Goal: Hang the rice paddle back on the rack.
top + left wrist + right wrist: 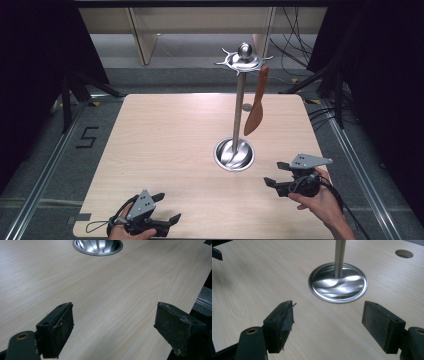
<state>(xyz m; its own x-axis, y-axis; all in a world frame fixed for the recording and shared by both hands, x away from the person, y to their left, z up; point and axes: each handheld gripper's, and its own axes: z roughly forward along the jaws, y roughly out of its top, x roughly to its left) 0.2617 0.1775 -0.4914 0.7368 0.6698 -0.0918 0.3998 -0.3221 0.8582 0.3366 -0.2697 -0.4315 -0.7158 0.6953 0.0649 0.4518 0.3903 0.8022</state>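
A brown spatula (255, 107) hangs blade-down from the hooked crown of a steel utensil stand (239, 102), on the stand's right side, its tip well clear of the round base dish (234, 154). The stand rises just right of the middle of a pale wooden table (165, 145).

Nearer the person than the stand, the right gripper (277, 173) sits low over the table just right of the base, jaws spread wide and holding nothing; the right gripper view looks between its pads at the dish and pole. The left gripper (167, 209) rests well to the left and nearer still, at the table's front edge, jaws likewise wide apart and empty.

The spatula looks light, thin and stiff, probably wood or plastic, and likely to swing if nudged. The narrow handle below the hook seems the surest grip; the stand's polished steel looks slippery and top-heavy.
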